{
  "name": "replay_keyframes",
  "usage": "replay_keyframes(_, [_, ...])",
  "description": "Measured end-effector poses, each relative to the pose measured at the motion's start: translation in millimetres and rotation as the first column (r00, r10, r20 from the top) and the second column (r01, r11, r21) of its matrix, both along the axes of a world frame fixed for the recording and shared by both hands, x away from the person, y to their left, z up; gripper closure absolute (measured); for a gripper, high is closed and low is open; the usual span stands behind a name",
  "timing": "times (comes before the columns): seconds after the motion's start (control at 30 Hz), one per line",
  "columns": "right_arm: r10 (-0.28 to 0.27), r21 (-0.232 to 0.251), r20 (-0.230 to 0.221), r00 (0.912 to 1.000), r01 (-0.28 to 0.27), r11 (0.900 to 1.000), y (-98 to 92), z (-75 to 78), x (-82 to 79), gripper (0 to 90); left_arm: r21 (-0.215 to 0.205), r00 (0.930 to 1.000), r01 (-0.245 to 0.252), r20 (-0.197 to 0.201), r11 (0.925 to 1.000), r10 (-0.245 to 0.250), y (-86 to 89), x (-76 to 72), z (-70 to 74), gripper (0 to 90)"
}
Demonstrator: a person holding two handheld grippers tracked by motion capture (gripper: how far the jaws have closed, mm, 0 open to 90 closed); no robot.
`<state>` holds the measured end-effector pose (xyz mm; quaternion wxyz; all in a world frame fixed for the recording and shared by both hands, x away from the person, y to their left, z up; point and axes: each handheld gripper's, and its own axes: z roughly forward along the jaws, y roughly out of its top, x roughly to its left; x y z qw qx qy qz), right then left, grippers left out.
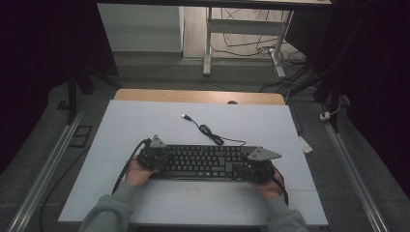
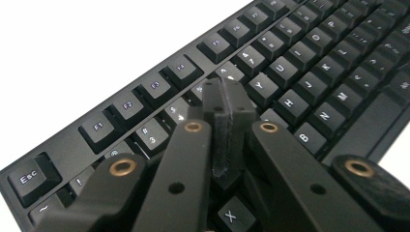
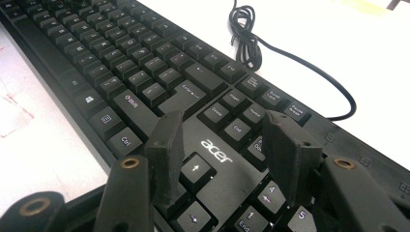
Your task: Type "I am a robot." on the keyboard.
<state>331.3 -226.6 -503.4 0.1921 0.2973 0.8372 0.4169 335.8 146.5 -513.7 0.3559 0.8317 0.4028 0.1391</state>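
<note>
The bench [image 1: 145, 121] carries a black keyboard [image 1: 203, 162] lying with its long axis across the person's front, the left claw [image 1: 153, 158] over its left end and the right claw [image 1: 251, 170] over its right end, so each hand is nearest its own end. The left gripper view shows that claw's jaws pressed together with nothing between them, tips above the number row; the right gripper view shows its jaws apart, straddling the arrow keys [image 3: 196, 170]. A coiled cable [image 1: 211, 132] trails behind.

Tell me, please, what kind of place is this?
Probably a lab or office set up for recording: a white-topped table holding only a keyboard, dark curtains at both sides, and loose cables on the floor.
</note>
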Motion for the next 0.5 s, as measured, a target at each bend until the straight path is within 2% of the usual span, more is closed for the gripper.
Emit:
replay_keyframes(0.17, [0.004, 0.007, 0.003, 1.0000, -0.004, 1.000, 0.3, 0.1, -0.4, 50.1, -0.035, 1.0000, 0.001, 0.006, 0.9994, -0.001, 5.2, -6.7, 7.3, 76.2])
replay_keyframes(0.3, [0.006, 0.006, 0.000, 1.0000, -0.006, 1.000, 0.0, 0.3, -0.4, 50.1, -0.041, 0.9999, 0.000, 0.012, 0.9992, 0.001, 9.4, -13.6, 10.8, 60.8])
replay_keyframes(0.5, [0.008, 0.007, 0.001, 1.0000, -0.008, 1.000, 0.5, -0.1, -0.3, 50.1, -0.049, 0.9998, -0.010, 0.015, 0.9988, 0.011, 16.6, -22.8, 14.7, 46.0])
